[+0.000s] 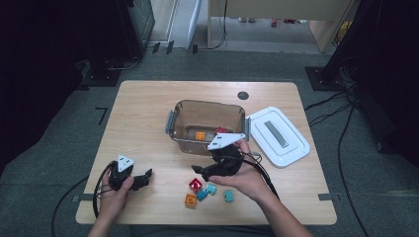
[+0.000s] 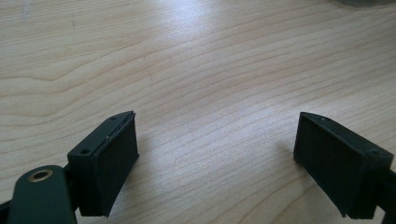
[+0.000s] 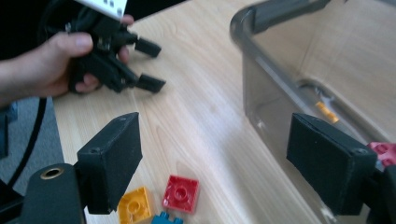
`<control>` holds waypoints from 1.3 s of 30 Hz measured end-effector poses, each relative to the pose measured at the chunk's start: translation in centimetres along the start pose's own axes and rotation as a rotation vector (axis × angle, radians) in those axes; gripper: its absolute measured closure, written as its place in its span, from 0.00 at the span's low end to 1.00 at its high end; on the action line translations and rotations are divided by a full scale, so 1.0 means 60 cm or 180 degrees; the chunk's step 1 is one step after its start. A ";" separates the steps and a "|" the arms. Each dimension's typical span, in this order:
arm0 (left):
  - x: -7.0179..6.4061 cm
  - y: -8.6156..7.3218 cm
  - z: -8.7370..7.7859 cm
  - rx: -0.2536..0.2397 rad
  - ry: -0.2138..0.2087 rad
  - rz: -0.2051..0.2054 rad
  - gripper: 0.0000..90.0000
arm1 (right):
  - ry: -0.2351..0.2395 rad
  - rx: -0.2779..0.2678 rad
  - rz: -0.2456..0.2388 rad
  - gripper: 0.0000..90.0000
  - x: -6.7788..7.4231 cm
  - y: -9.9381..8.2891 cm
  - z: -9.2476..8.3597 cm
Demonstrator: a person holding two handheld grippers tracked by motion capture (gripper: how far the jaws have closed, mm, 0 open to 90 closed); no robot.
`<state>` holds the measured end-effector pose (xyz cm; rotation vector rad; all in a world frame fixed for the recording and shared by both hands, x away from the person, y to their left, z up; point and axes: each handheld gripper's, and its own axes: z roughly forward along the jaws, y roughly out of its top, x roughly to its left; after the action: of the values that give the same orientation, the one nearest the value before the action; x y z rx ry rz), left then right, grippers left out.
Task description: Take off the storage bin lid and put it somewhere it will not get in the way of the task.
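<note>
On the near edge of the table [image 1: 148, 106], a small cluster of toy bricks lies loose: a red brick [image 1: 195, 184], an orange brick [image 1: 190, 199], two teal ones beside them [image 1: 206, 192], a third teal [image 1: 229, 196] a little apart. Just behind them stands the clear brown bin [image 1: 207, 124], an orange piece [image 1: 200, 136] and a red piece [image 1: 221, 131] already inside; white lid [image 1: 277, 136] off to its right.

Right gripper [image 1: 201, 171] hangs above the cluster, jaws spread wide, nothing between them. Left gripper [image 1: 146, 177] rests low at the table's left, jaws likewise spread and empty.

Judgement: bricks are hard moulded plastic, very light, rigid, not fragile. Smooth sides may slip or skate under a glancing touch. Best hold is across two opposite flat side walls, pads square, below the studs. Red brick [image 3: 180, 192] sits nearest and freest.
</note>
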<state>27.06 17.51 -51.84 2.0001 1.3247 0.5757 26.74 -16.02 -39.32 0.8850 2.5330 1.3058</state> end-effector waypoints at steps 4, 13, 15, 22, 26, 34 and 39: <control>0.000 0.000 0.000 0.0002 0.0000 0.0003 0.15 | -0.0009 0.0065 -0.0039 0.21 0.008 -0.015 0.012; 0.000 0.000 0.000 -0.0001 -0.0005 0.0007 0.15 | -0.0016 0.0200 -0.0137 0.33 0.020 -0.049 0.047; 0.000 0.000 0.000 0.0000 -0.0005 0.0008 0.15 | -0.0003 0.0256 -0.0170 0.40 0.024 -0.057 0.057; 0.000 0.000 0.000 -0.0001 -0.0006 0.0008 0.15 | -0.0035 0.0390 -0.0112 0.48 0.022 -0.079 0.087; 0.000 0.000 0.000 -0.0002 -0.0005 0.0005 0.15 | 0.0047 0.0483 -0.0080 0.54 0.021 -0.088 0.100; 0.000 0.000 0.000 -0.0003 -0.0005 0.0004 0.15 | 0.0062 0.0607 -0.0055 0.57 0.027 -0.099 0.119; 0.000 0.000 0.000 -0.0001 -0.0006 0.0007 0.15 | 0.0054 0.0660 -0.0047 0.57 0.031 -0.103 0.125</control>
<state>27.05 17.52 -51.85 2.0017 1.3214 0.5748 25.51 -12.51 -48.51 0.8934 2.7197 1.0644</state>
